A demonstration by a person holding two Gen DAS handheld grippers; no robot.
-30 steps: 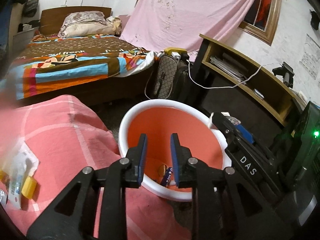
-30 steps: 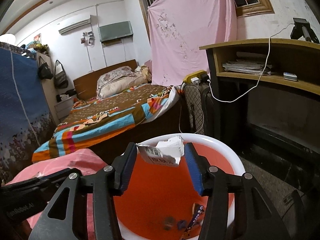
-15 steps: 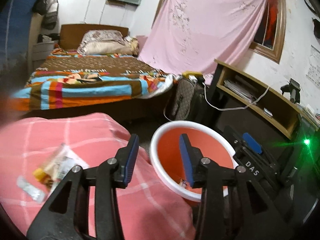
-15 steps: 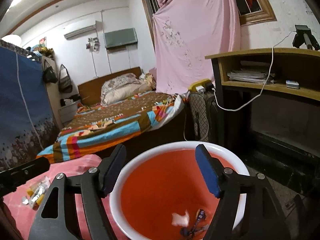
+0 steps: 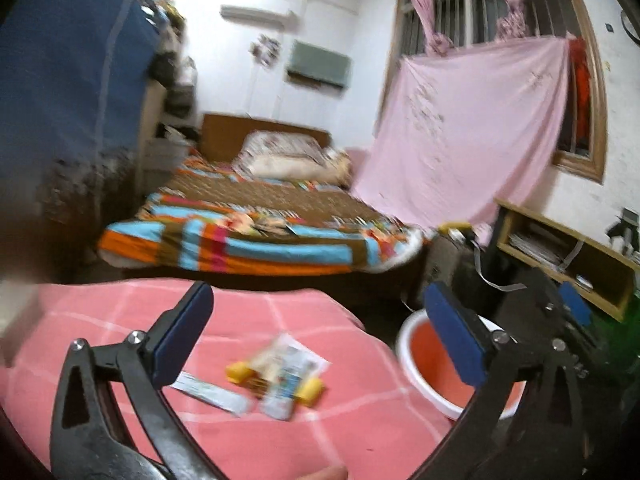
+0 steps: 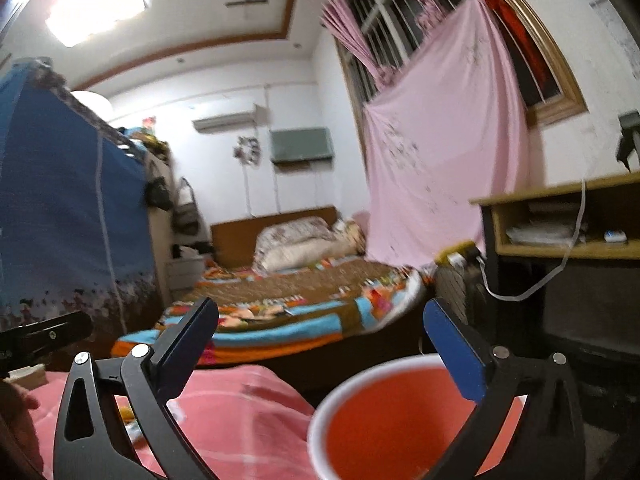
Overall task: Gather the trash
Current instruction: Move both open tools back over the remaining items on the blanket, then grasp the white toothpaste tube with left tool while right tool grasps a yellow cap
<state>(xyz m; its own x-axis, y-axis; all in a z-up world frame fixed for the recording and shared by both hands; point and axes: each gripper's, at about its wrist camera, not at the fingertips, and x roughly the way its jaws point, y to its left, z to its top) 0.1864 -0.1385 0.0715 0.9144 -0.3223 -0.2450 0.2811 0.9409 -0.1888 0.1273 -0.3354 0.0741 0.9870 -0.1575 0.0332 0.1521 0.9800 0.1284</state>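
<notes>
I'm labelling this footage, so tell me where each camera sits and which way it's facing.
Left wrist: on the left gripper, jaws opening and empty, looking over the pink cloth at wrappers; a fingertip shows.
Right wrist: on the right gripper, jaws opening and empty, looking level over the orange basin at the bed.
Shared: basin, bed, pink cloth.

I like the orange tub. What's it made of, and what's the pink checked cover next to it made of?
The tub looks like smooth plastic: even orange inside, white rounded rim. The pink cover seems soft woven cloth, since it drapes and bulges.
</notes>
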